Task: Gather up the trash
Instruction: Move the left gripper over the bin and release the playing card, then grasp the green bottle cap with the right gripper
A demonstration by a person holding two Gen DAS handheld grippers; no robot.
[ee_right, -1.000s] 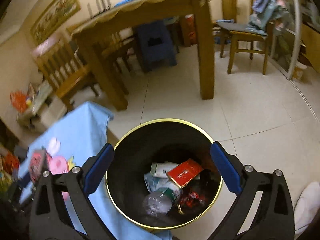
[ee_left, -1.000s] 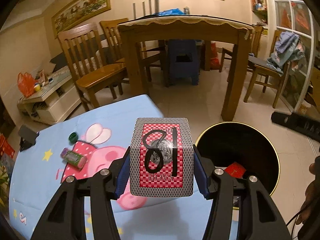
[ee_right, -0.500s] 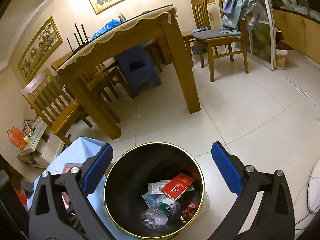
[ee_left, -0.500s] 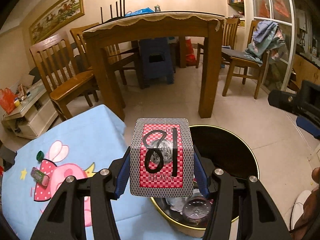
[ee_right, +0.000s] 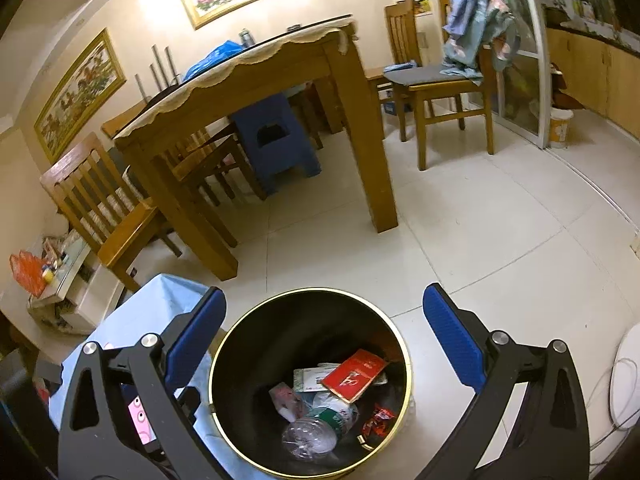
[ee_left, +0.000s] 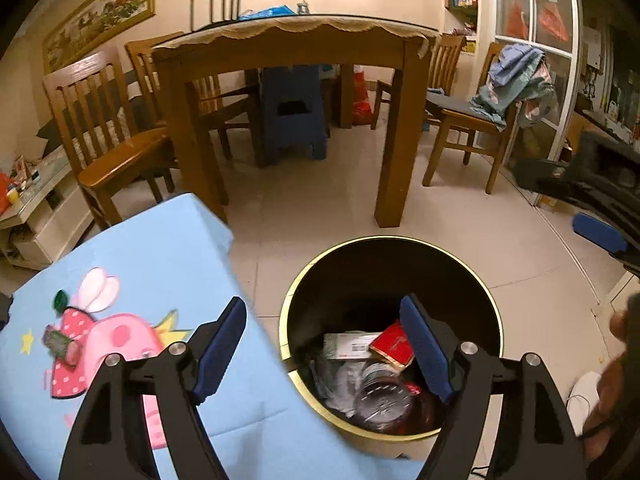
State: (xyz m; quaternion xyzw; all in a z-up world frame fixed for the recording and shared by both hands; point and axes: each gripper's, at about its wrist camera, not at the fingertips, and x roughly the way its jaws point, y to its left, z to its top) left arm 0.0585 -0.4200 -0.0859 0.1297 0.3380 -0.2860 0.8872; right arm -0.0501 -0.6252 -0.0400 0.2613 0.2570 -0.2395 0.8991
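at lower centre of the left wrist view, left gripper (ee_left: 320, 354) jaws had just been opening, nothing between them, above the bin (ee_left: 490, 300). right gripper (ee_right: 322, 338) was spread wide, empty.

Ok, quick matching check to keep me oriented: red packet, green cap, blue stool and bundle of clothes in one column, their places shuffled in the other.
1. red packet
2. green cap
3. blue stool
4. bundle of clothes

A. over a chair
B. under the dining table
C. inside the bin
D. on the blue cloth

Pairs: 1-C, 2-D, 3-B, 4-A.
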